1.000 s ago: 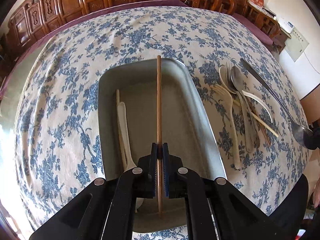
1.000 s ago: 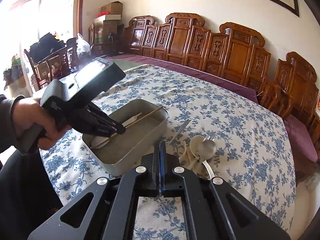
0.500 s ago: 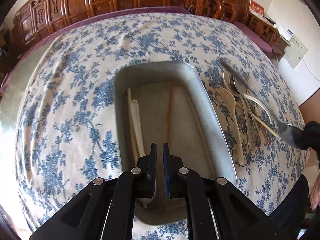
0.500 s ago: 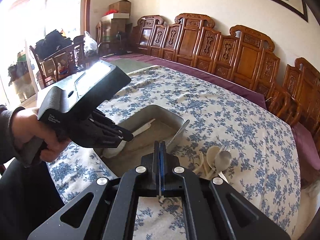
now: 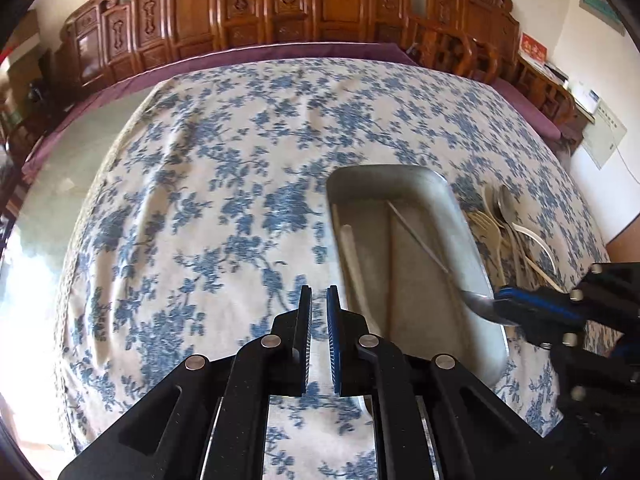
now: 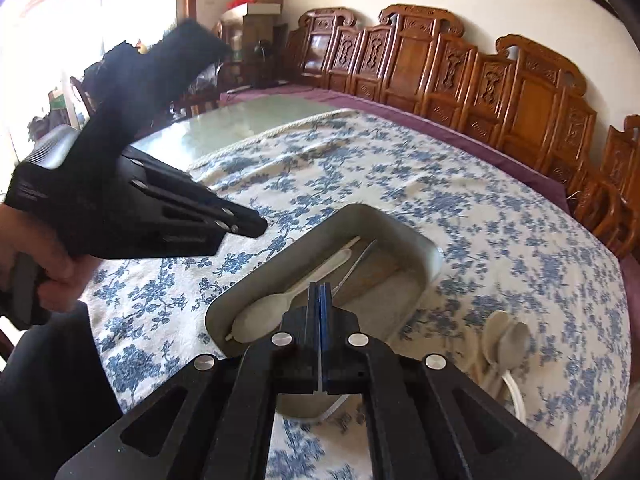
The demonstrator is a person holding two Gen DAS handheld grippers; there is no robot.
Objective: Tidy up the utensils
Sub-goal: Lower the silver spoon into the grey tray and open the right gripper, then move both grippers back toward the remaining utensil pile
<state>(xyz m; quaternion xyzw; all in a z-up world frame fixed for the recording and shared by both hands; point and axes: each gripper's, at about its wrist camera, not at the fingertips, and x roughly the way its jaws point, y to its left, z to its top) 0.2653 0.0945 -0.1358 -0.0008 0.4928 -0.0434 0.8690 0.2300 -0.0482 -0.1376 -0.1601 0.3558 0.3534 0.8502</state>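
Observation:
A grey metal tray (image 5: pixel 400 174) (image 6: pixel 224 306) stands on the flowered tablecloth. In it lie a white plastic spoon (image 6: pixel 280 308) and a brown chopstick (image 6: pixel 380 268). My right gripper (image 6: pixel 319 286) (image 5: pixel 504 300) is shut on a metal spoon (image 5: pixel 478 303) at its bowl end, and the thin handle (image 6: pixel 360 258) slants out over the tray's inside. My left gripper (image 5: pixel 318 292) (image 6: pixel 260 226) hangs over bare cloth left of the tray. Its jaws are nearly shut, with only a narrow slit and nothing in it.
A heap of loose spoons and forks (image 5: pixel 504 224) (image 6: pixel 500 336) lies on the cloth right of the tray. Carved wooden chairs (image 6: pixel 520 92) ring the table's far side. A hand (image 6: pixel 44 268) holds the left gripper at the near left.
The left gripper let go of the brown chopstick, which now lies in the tray, and moved left off the tray. The right gripper carried the metal spoon from beside the tray to over it.

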